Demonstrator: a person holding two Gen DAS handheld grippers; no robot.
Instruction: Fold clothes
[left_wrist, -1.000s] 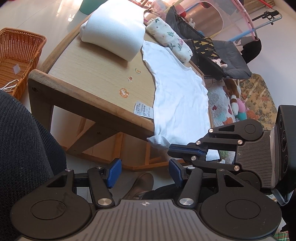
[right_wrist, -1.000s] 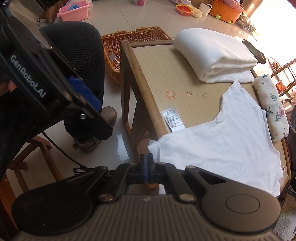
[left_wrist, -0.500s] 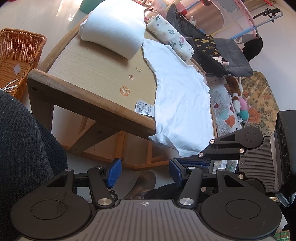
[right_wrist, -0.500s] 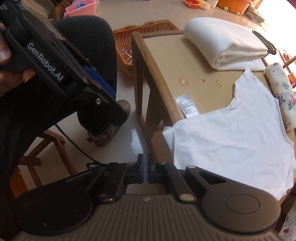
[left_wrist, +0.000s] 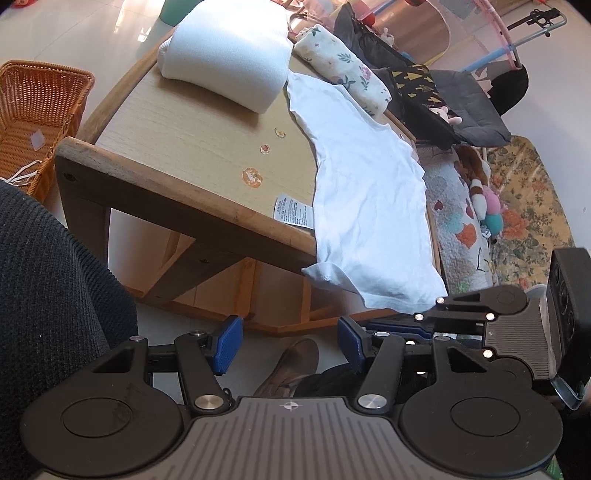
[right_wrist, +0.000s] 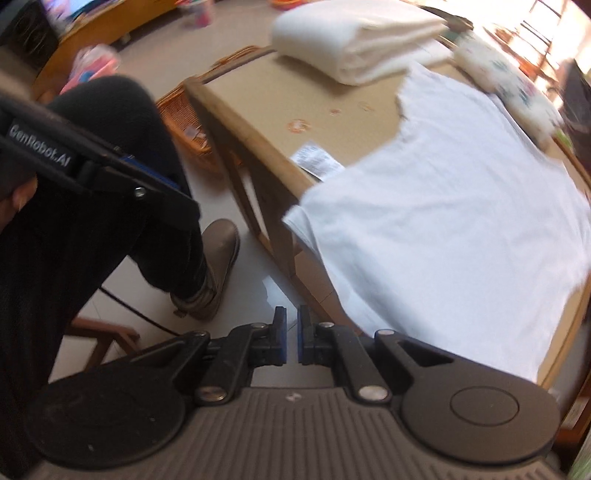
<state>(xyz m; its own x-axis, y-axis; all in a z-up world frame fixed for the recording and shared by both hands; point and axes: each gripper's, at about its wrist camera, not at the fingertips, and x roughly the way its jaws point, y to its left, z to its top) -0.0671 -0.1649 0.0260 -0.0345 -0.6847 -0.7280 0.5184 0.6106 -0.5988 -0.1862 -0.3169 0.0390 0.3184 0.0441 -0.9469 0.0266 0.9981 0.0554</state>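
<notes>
White T-shirt (left_wrist: 364, 192) lies spread on the wooden table (left_wrist: 177, 147), its near sleeve and hem drooping over the edge at five o'clock. Folded white blanket (left_wrist: 225, 55) sits at eleven o'clock of it. Left gripper (left_wrist: 290, 341) hangs half open, empty. Right gripper (right_wrist: 291, 338), jaws just cracking apart, grips nothing.

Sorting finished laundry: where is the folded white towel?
Left wrist view: the folded white towel lies at the table's far end, beside the white T-shirt.
</notes>
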